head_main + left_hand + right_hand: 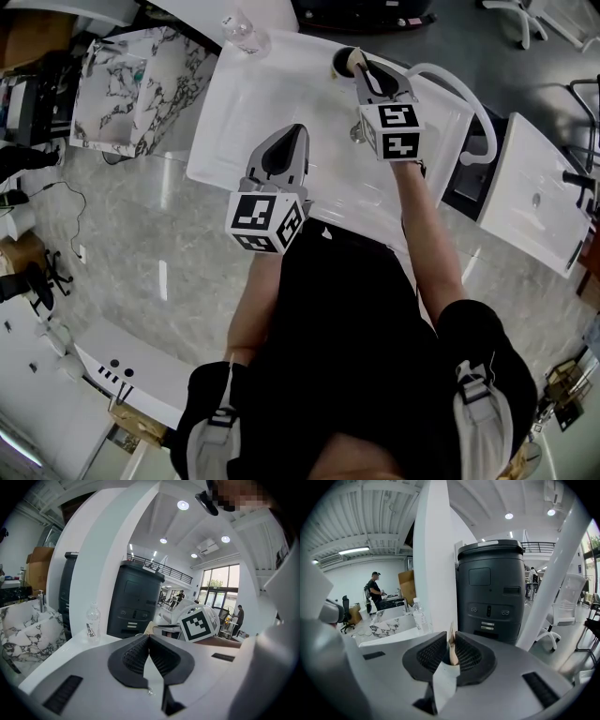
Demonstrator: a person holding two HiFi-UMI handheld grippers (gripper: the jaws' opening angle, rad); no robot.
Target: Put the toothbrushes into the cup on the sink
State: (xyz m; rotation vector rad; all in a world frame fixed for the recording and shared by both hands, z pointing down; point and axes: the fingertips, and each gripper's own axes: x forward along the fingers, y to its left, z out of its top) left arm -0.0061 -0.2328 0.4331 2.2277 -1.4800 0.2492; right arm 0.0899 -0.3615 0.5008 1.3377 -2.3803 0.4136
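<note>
Your right tool (362, 70) is clamped on a pale, thin toothbrush (452, 649), poised at the dark cup (341, 62) on the sink's (234, 122) far edge. The brush is likely light, stiff and slick, so grip mid-handle. Your right arm reaches forward. Your left tool (292, 136), closed and empty, hovers over the basin.

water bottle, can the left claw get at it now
Probably yes: only bare sink lies between the left claw and the water bottle, but the claw is shut and must open first.
</note>
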